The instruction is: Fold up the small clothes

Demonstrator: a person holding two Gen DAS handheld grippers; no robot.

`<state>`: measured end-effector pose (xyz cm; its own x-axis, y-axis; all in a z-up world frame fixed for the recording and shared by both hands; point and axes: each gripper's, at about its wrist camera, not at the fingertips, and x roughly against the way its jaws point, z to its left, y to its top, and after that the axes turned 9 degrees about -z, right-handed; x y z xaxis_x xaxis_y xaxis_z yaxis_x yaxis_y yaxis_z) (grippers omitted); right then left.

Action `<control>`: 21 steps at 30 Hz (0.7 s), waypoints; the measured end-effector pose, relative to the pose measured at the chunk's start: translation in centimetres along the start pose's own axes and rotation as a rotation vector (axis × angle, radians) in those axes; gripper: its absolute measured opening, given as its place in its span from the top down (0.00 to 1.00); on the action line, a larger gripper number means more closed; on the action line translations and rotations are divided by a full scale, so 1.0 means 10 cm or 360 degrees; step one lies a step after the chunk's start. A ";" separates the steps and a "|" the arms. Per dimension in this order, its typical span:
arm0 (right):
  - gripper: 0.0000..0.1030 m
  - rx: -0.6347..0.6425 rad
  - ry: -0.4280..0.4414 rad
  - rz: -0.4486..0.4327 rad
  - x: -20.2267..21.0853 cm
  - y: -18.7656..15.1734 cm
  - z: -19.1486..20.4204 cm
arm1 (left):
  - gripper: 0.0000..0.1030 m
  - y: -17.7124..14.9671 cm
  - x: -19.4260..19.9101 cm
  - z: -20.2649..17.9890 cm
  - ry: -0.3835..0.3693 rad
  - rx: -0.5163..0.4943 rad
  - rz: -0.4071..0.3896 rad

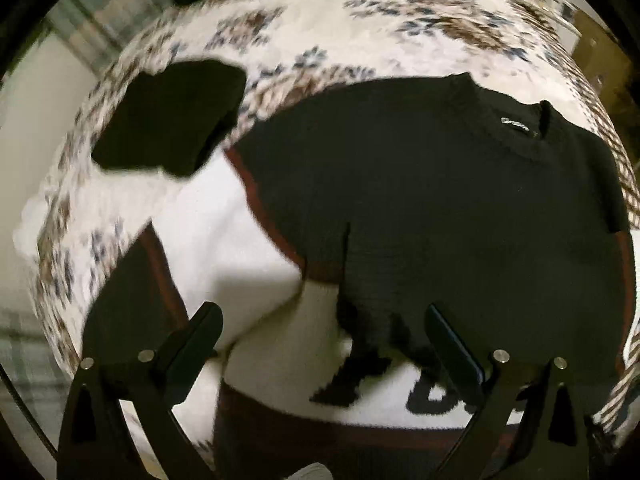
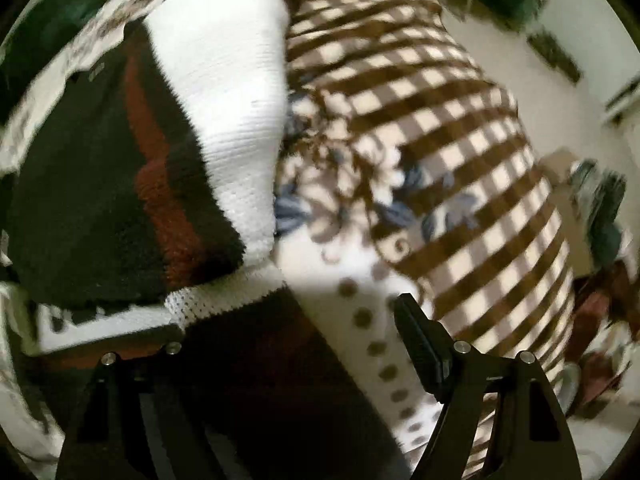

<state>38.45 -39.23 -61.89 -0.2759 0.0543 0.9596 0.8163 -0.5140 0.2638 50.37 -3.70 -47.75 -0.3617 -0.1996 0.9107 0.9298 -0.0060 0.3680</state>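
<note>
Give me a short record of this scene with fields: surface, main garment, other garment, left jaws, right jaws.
surface: bed with floral blanket
main garment: black, white and dark red sweater, spread flat, partly folded
other garment: small black folded piece, apart from the sweater
left gripper: jaws open, empty, over the sweater
right gripper: jaws open, empty

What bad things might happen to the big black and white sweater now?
1. The sweater is only partly folded, and both the left gripper and right gripper stand open above it, so the folded-over part might slide back.
2. The white sleeve lies by the checked blanket at the bed's side; it could slip off.
3. A gripper might snag the loose knit.
</note>
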 end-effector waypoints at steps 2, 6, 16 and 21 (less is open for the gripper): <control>0.23 -0.0109 0.0091 0.0050 0.00 -0.10 -0.12 | 0.00 -0.03 -0.08 0.04 -0.0053 0.0092 0.0052; 0.23 -0.0175 0.0189 0.0130 -0.03 -0.29 -0.27 | 0.00 -0.01 -0.27 0.08 -0.0168 0.0312 0.0061; 0.27 0.0018 0.0131 -0.0001 0.16 -0.62 0.01 | 0.83 -0.01 -0.67 -0.18 -0.0140 0.0259 0.0076; 0.29 0.0436 -0.0134 -0.0153 0.35 -0.98 0.47 | 0.90 -0.06 -0.36 -0.01 -0.0222 0.0301 -0.0026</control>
<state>31.91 -29.98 -60.69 -0.3247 0.1683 0.9307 0.8981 -0.2536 0.3592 51.09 -3.06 -51.29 -0.3949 -0.0636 0.9165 0.8991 0.1782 0.3998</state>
